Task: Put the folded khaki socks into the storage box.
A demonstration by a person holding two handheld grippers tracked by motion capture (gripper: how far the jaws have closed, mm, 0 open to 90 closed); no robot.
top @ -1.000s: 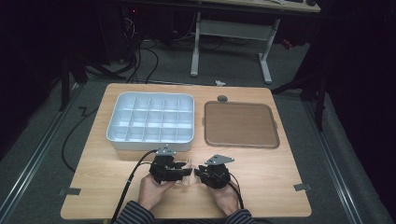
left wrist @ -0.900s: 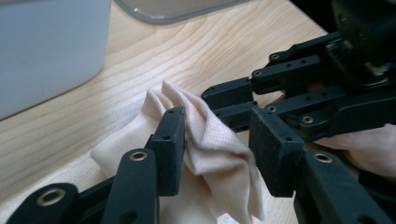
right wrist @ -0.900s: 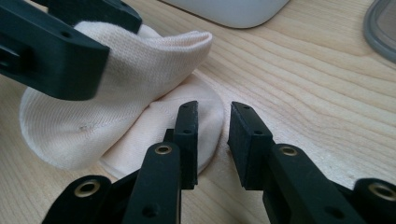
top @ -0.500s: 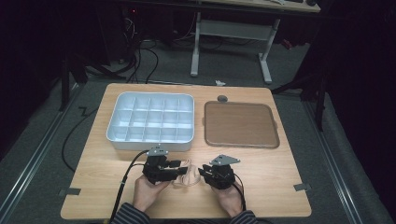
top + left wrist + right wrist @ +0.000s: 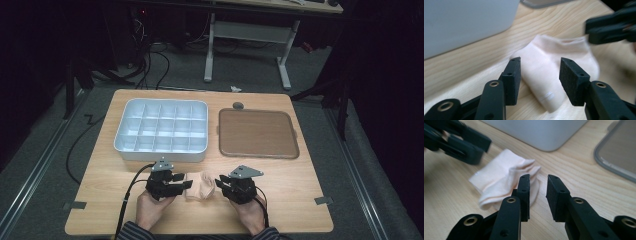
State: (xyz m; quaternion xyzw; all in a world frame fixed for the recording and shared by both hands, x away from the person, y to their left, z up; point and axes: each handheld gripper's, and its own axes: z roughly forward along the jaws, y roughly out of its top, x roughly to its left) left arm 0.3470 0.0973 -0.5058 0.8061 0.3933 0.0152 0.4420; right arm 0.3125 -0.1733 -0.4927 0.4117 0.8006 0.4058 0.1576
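item: small pale peach fabric sock (image 5: 201, 184), crumpled, on light wooden table (image 5: 300, 200) near front edge, directly between both tools. left gripper (image 5: 540, 75): jaws apart, straddling one end. right gripper (image 5: 537, 192): jaws apart, empty, at opposite end. long axis runs gripper to gripper; both equally near.
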